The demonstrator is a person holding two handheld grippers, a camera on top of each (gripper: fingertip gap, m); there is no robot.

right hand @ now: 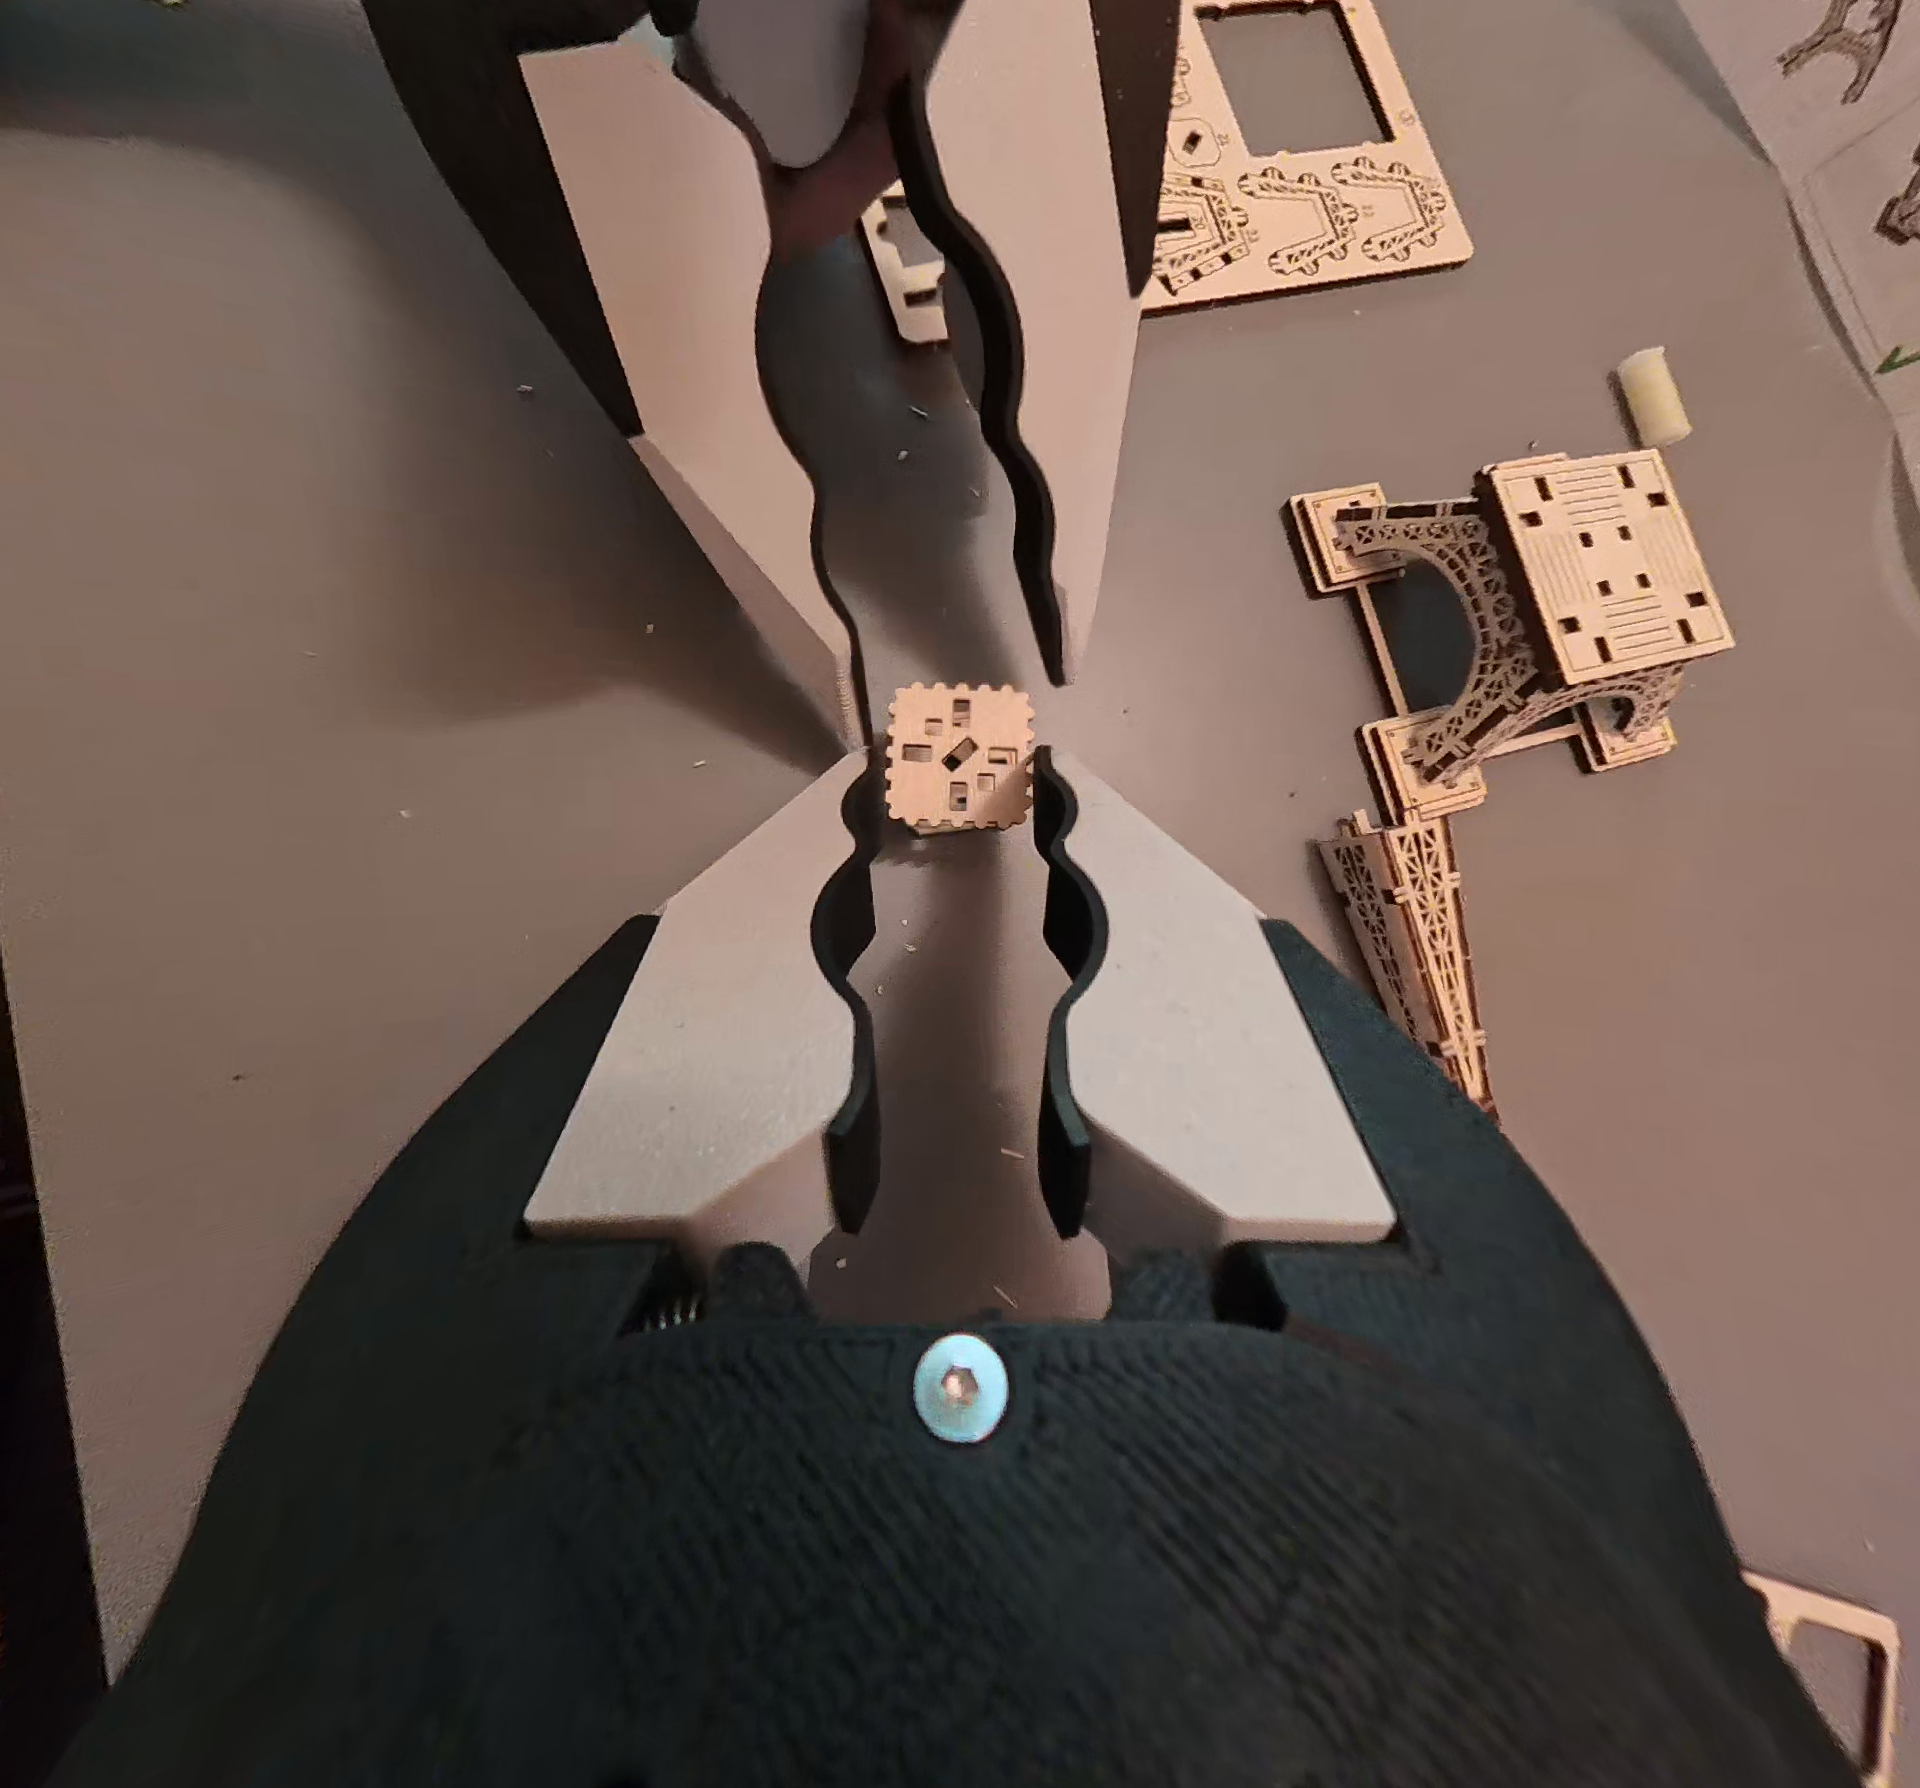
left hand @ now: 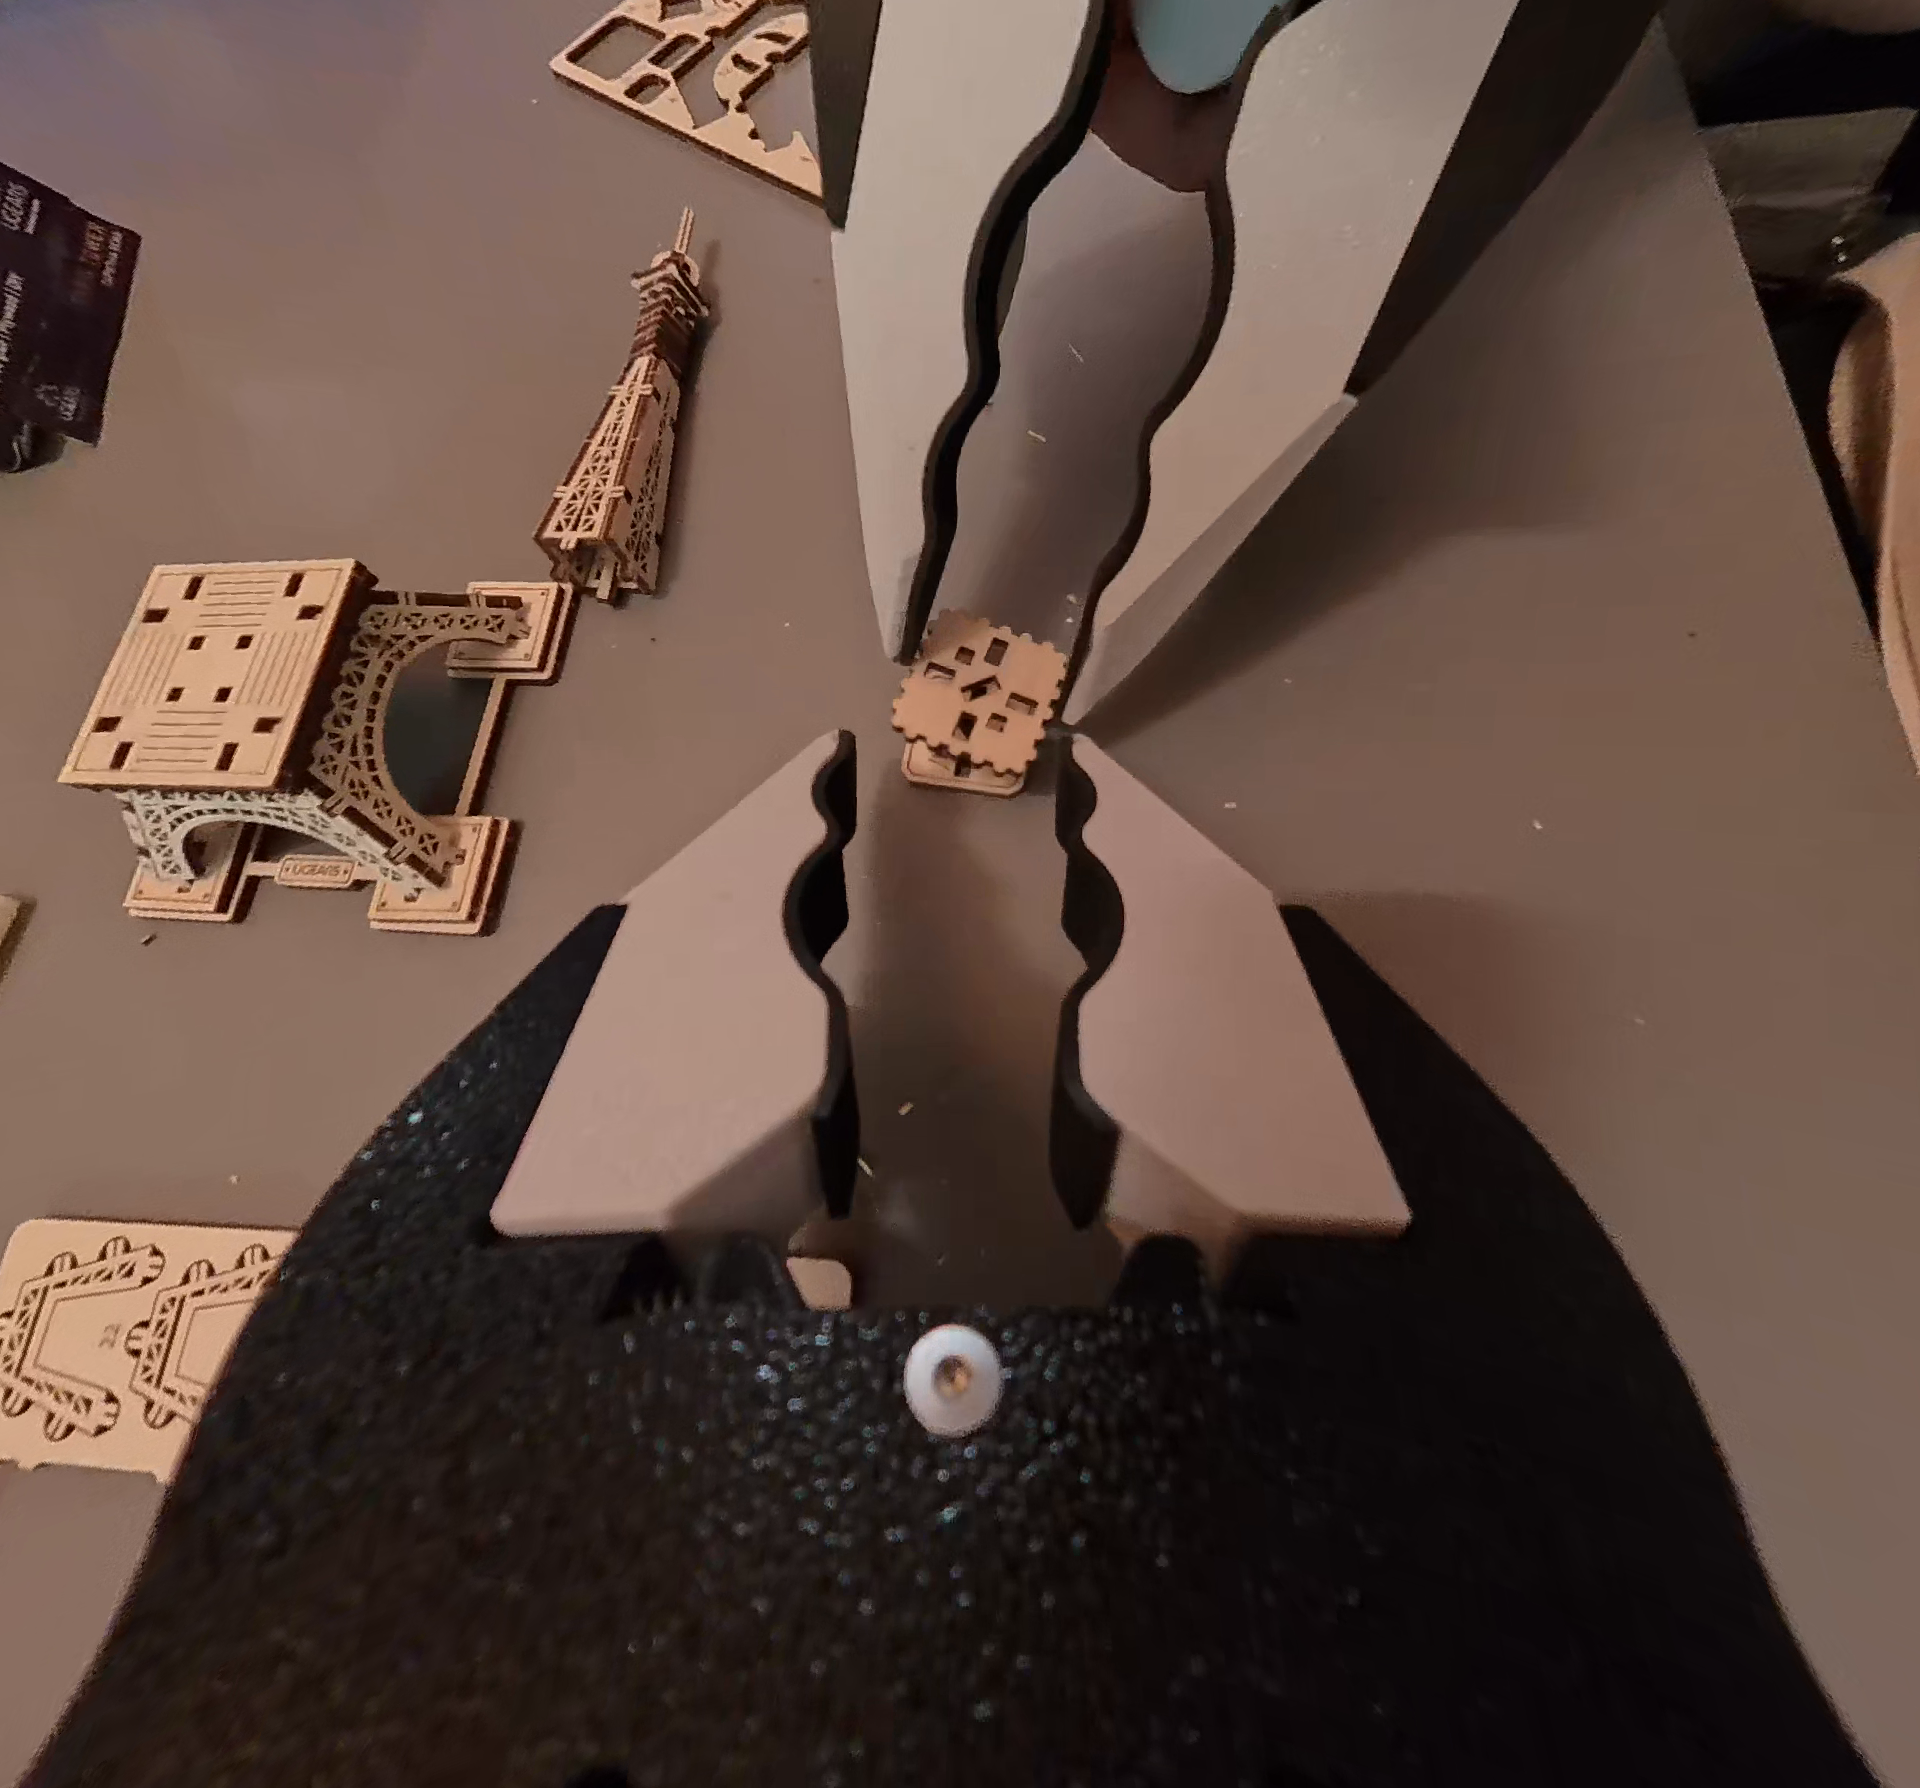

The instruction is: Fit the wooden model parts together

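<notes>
Both tools face each other w/ tips around the small square wooden piece (left hand: 977, 715) on the grey tabletop (left hand: 1455, 907). Left tool (left hand: 961, 746) narrow, not yet pinching; right tool (right hand: 951, 767) about touching its sides, can't tell if gripped. Risk: uneven squeeze flips or cracks it. Tower base (left hand: 239, 699) well apart. No containers seen

- My left gripper's (left hand: 956, 751) body covers part of the cut-out wooden sheet (left hand: 94, 1343) at its lower left; the picture's edge crops the rest.
- My right gripper's (right hand: 956, 782) right finger hides the spire's (right hand: 1403, 949) tip.
- Under the small square piece (right hand: 958, 770), between my fingertips, whatever carries it is mostly hidden.
- Whether my fingertips touch that piece, I cannot tell.
</notes>
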